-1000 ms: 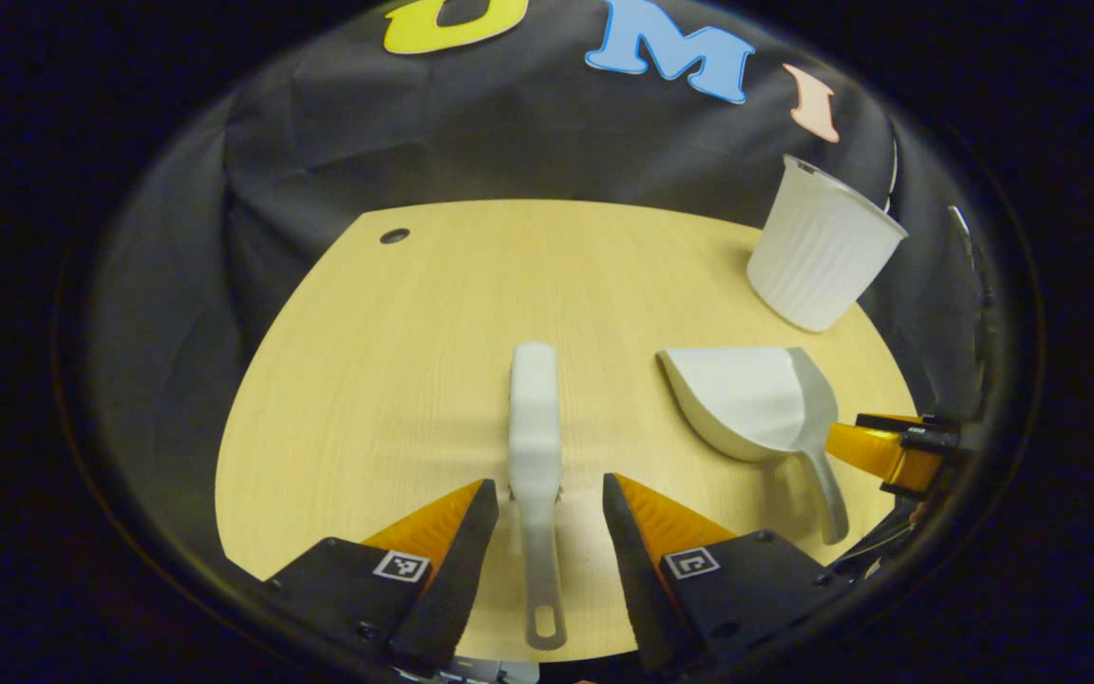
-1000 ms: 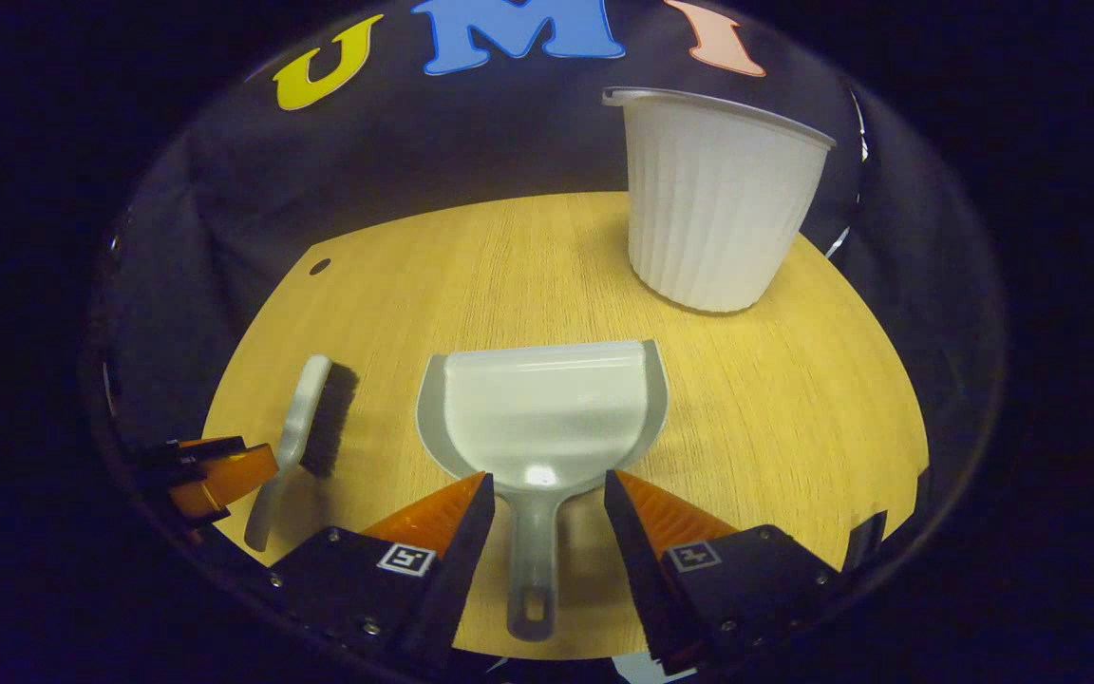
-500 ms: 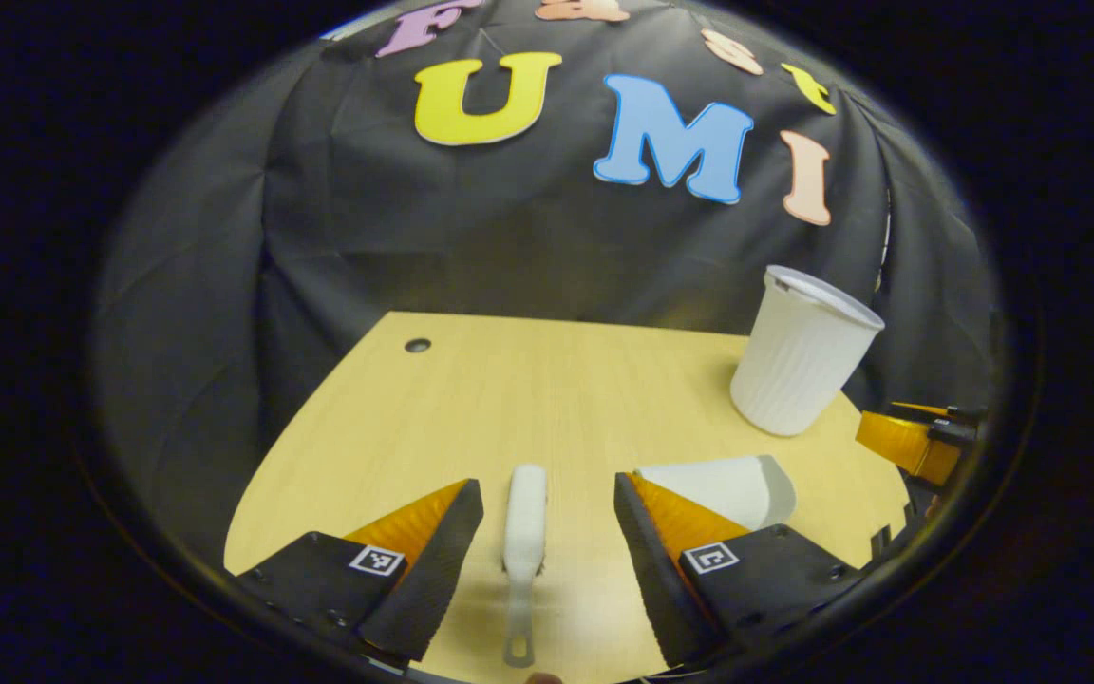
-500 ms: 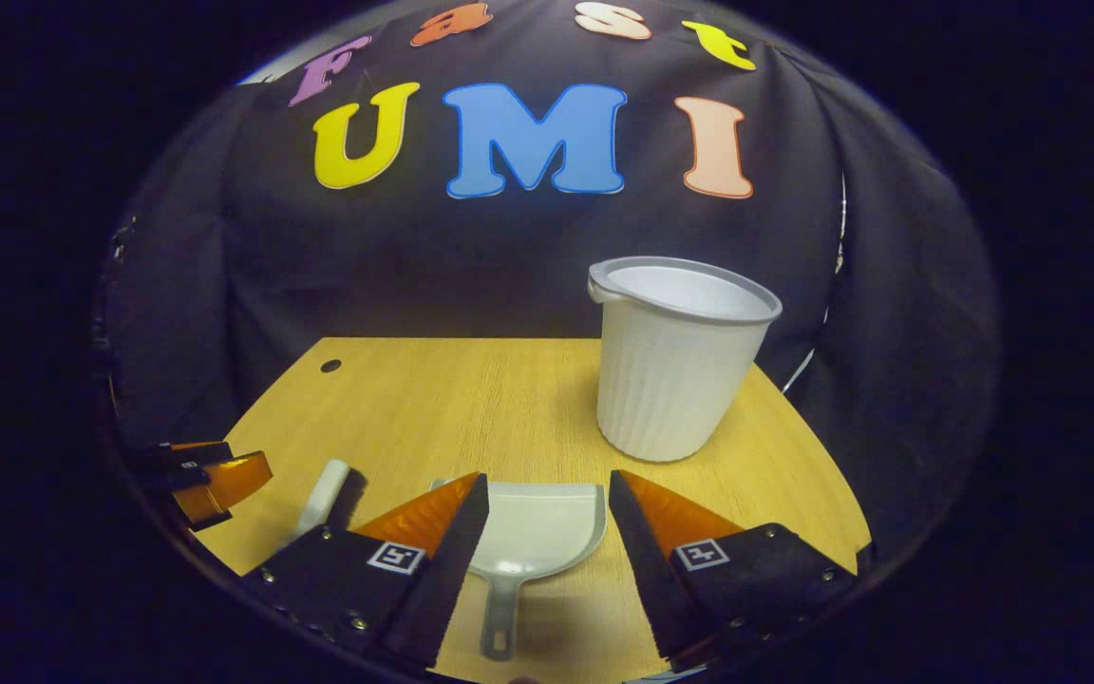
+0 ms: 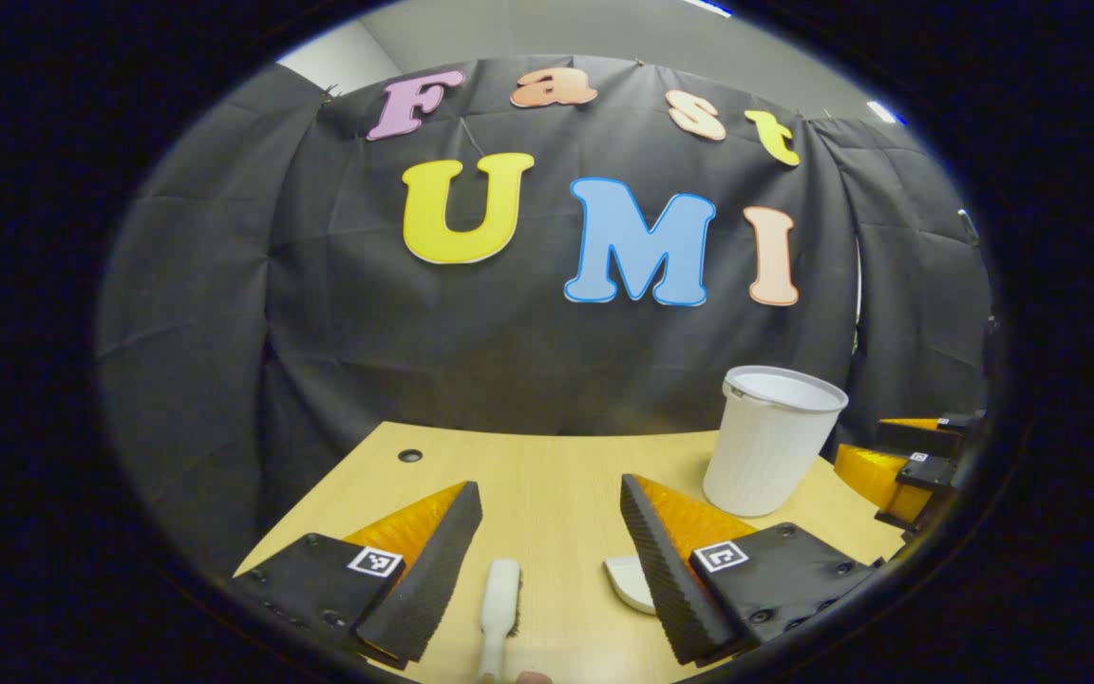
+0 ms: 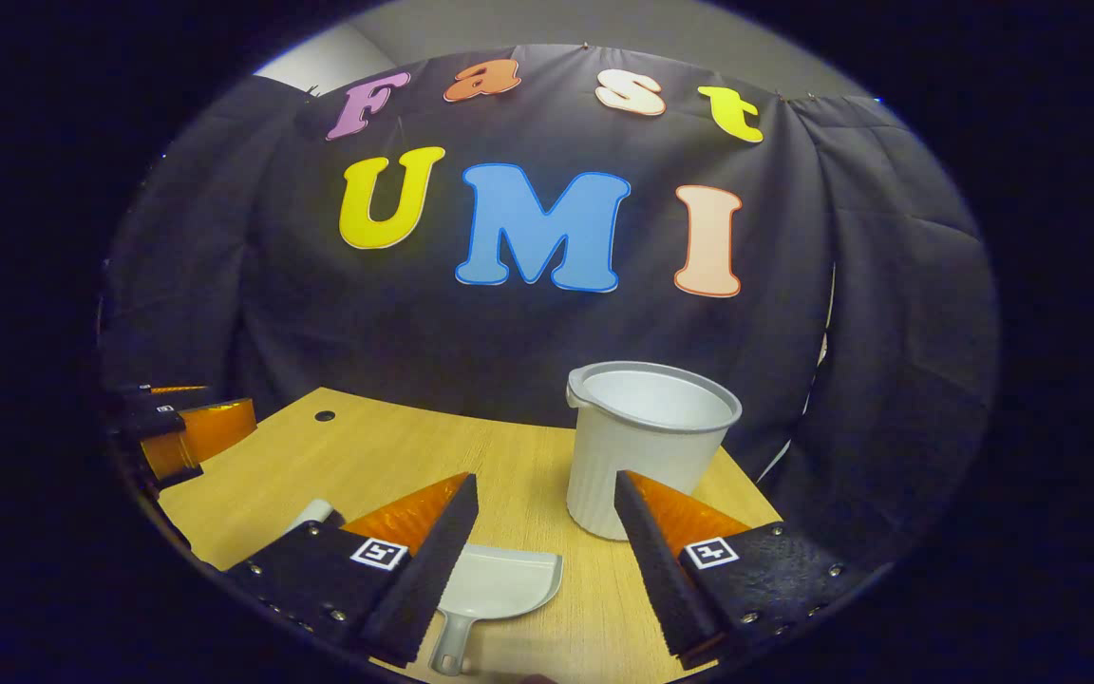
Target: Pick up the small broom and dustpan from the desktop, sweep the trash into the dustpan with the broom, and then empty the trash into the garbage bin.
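The small white broom lies flat on the wooden desktop, low between the fingers of my open left gripper, which hovers above it without touching. A corner of the white dustpan peeks out beside the right finger. In the right gripper view the dustpan rests on the desk with its handle toward me, below my open right gripper. The broom's tip shows by the left finger. The white ribbed garbage bin stands upright just beyond.
The bin sits at the desk's back right, near the wall cloth. A small round hole marks the desk's far left. Each view catches the other gripper at its edge: the right gripper and the left gripper.
Both views have tilted upward and drawn back: the broom and dustpan slid to the bottom edge and much more wall shows. Both grippers stayed open and hold nothing.
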`<state>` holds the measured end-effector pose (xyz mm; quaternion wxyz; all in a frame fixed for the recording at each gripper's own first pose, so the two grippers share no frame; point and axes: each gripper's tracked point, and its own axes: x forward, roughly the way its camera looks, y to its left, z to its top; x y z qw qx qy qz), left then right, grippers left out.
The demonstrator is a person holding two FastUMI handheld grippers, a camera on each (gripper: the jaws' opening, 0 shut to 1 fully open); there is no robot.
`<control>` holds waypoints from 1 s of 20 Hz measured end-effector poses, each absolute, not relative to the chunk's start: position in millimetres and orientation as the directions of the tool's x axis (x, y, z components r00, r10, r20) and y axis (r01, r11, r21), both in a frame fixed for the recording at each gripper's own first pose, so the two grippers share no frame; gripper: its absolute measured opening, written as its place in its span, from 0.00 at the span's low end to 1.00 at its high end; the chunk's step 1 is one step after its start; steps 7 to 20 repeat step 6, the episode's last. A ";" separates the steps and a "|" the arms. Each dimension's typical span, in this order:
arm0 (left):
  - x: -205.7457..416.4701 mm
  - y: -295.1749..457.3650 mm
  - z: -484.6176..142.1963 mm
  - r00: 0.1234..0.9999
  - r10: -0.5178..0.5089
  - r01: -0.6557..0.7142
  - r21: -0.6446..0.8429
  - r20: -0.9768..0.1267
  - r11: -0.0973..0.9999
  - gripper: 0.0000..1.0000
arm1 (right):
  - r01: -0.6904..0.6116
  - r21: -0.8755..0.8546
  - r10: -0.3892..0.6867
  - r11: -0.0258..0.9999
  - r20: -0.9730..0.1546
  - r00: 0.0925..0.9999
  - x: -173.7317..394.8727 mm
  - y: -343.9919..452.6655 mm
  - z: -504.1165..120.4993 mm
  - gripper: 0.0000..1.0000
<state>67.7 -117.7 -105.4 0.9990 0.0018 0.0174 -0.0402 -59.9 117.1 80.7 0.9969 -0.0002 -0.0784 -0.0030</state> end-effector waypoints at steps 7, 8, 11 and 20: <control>62.4 -121.3 -86.2 0.996 -0.082 0.081 0.030 0.047 0.996 0.96 | 0.019 0.039 -0.027 0.999 0.212 0.977 -64.7 115.8 91.0 0.93; 62.4 -121.3 -86.2 0.996 -0.082 0.081 0.030 0.047 0.996 0.96 | 0.019 0.039 -0.027 0.999 0.212 0.977 -64.7 115.8 91.0 0.93; 62.4 -121.3 -86.2 0.996 -0.082 0.081 0.030 0.047 0.996 0.96 | 0.019 0.039 -0.027 0.999 0.212 0.977 -64.7 115.8 91.0 0.93; 62.4 -121.3 -86.2 0.996 -0.082 0.081 0.030 0.047 0.996 0.96 | 0.019 0.039 -0.027 0.999 0.212 0.977 -64.7 115.8 91.0 0.93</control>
